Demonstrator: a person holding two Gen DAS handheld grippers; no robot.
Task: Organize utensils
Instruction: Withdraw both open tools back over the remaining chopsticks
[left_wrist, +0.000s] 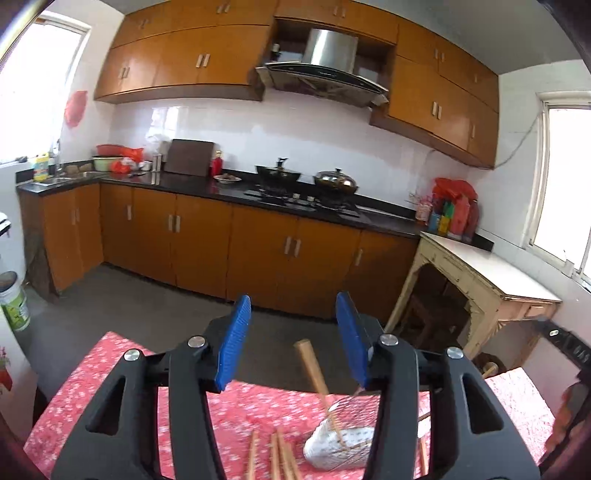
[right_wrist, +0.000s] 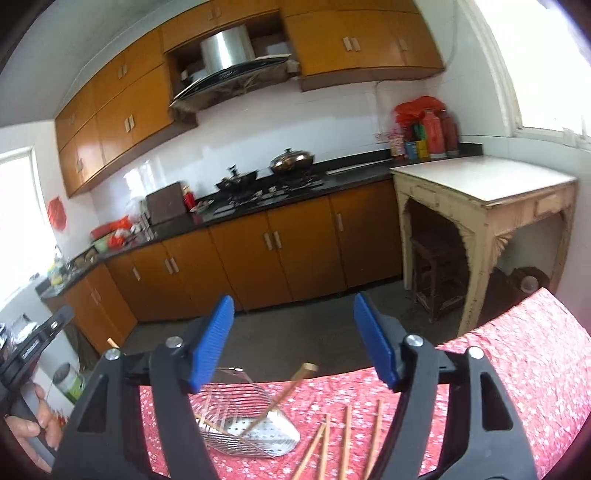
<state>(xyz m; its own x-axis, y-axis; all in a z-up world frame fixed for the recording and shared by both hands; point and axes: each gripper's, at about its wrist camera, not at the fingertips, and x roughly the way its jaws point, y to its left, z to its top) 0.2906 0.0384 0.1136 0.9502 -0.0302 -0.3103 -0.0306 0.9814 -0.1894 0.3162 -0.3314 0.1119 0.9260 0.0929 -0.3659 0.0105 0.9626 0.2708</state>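
Observation:
A metal wire utensil basket (left_wrist: 340, 439) lies on its side on the red flowered tablecloth (left_wrist: 240, 413). A wooden chopstick (left_wrist: 314, 369) pokes out of it, slanting upward. Several loose chopsticks (left_wrist: 277, 458) lie beside it near the front edge. My left gripper (left_wrist: 293, 306) hovers above them, open, with nothing between its blue pads. In the right wrist view the basket (right_wrist: 243, 424), the slanting chopstick (right_wrist: 291, 387) and the loose chopsticks (right_wrist: 347, 443) sit below my right gripper (right_wrist: 294, 306), which is open and holds nothing. A hand (right_wrist: 33, 432) holds the other gripper's handle at the left edge.
Beyond the table's far edge is grey floor, then orange base cabinets under a black counter (left_wrist: 192, 182) with two lidded pans (left_wrist: 334, 181) on the stove. A cream side table (left_wrist: 491, 269) stands at the right. A white bucket (left_wrist: 13, 299) stands at the left.

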